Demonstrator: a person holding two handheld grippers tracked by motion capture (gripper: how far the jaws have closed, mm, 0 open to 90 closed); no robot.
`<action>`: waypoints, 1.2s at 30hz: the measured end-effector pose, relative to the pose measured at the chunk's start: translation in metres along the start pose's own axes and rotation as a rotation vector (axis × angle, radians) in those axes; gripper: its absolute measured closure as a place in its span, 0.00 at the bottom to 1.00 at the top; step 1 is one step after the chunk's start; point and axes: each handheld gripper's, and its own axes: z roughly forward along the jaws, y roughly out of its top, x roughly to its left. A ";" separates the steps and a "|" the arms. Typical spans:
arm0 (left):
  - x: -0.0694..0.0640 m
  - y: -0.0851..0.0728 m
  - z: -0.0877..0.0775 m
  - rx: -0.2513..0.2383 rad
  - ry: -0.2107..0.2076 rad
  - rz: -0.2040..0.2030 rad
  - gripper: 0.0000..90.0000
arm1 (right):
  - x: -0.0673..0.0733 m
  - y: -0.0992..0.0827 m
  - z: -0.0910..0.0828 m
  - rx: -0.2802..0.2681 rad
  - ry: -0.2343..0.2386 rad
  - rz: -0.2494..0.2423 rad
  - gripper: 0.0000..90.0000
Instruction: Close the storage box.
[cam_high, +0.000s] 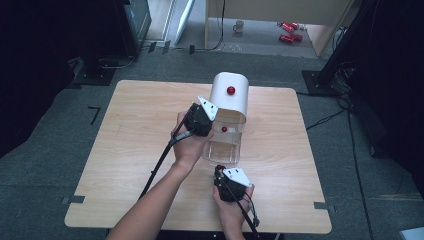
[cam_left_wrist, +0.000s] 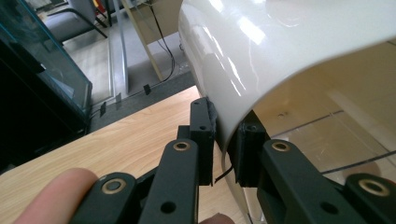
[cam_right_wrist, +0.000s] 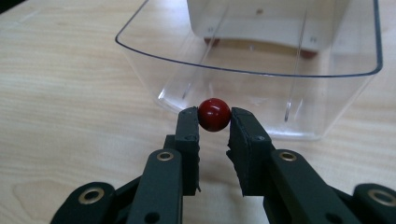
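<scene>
High view: on the pale wood-grain worktop (cam_high: 125, 130), the left claw (cam_high: 207, 119) sits at the side of a glossy white rounded cover (cam_high: 229, 95), with a clear plastic drawer (cam_high: 222, 147) just below it.

Left gripper view: the left claw (cam_left_wrist: 225, 144) is clamped on the cover's thin smooth edge (cam_left_wrist: 243, 60).

Right gripper view: the right claw (cam_right_wrist: 214, 122) pinches a small shiny red ball knob (cam_right_wrist: 214, 114) on the drawer's transparent front wall (cam_right_wrist: 261, 100), directly ahead.

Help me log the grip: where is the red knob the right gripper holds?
The red knob sits pinched at the right gripper tips, on the clear drawer front.
</scene>
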 end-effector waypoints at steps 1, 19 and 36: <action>0.000 0.000 0.000 0.001 0.000 0.002 0.92 | 0.000 0.003 0.000 -0.009 -0.002 -0.005 0.83; -0.001 -0.001 0.001 0.000 0.054 -0.023 0.97 | -0.001 0.016 0.007 -0.050 0.041 0.011 0.90; -0.004 -0.004 -0.002 -0.011 0.065 0.009 0.98 | -0.026 0.026 0.021 -0.014 0.038 0.041 0.86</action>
